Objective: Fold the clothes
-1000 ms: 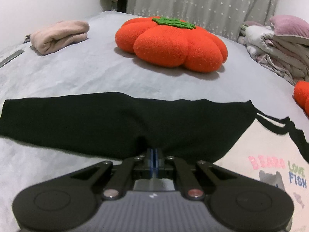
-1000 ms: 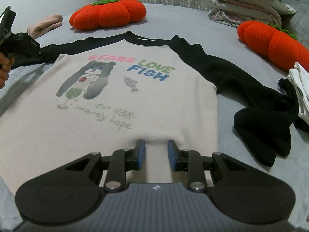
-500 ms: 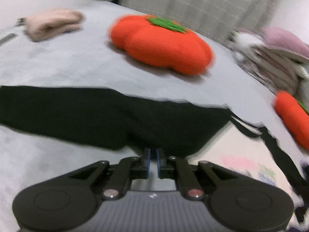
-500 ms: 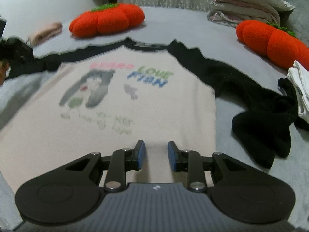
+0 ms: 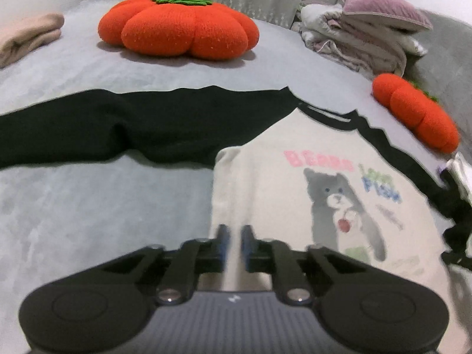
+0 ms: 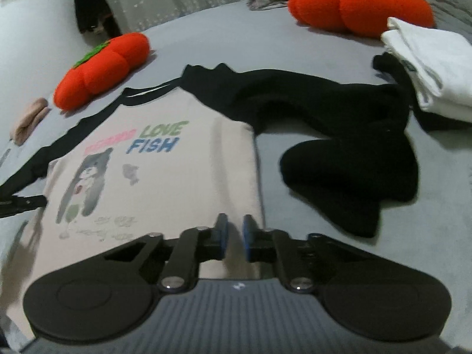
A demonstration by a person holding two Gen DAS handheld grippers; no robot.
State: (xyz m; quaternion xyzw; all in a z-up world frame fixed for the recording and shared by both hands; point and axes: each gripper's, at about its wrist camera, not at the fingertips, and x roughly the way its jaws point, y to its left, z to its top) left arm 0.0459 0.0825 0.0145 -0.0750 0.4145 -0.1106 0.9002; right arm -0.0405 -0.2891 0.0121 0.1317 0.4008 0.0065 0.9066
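A cream sweatshirt with black sleeves and a bear print lies face up on the grey bed. Its left black sleeve stretches flat to the left. My left gripper hovers low over the left side edge of the cream body, with a narrow gap between its jaws and nothing in them. In the right wrist view the sweatshirt fills the centre and its right black sleeve lies crumpled to the right. My right gripper is open narrowly over the lower right edge of the cream body.
Two orange pumpkin cushions lie behind the sweatshirt. A folded pink garment is at the far left and piled bedding at the back right. Folded white clothes touch the crumpled sleeve's far end.
My left gripper let go of the black left sleeve, opened and moved right to the cream body's left edge. My right gripper swung right toward the lower right edge and its gap narrowed.
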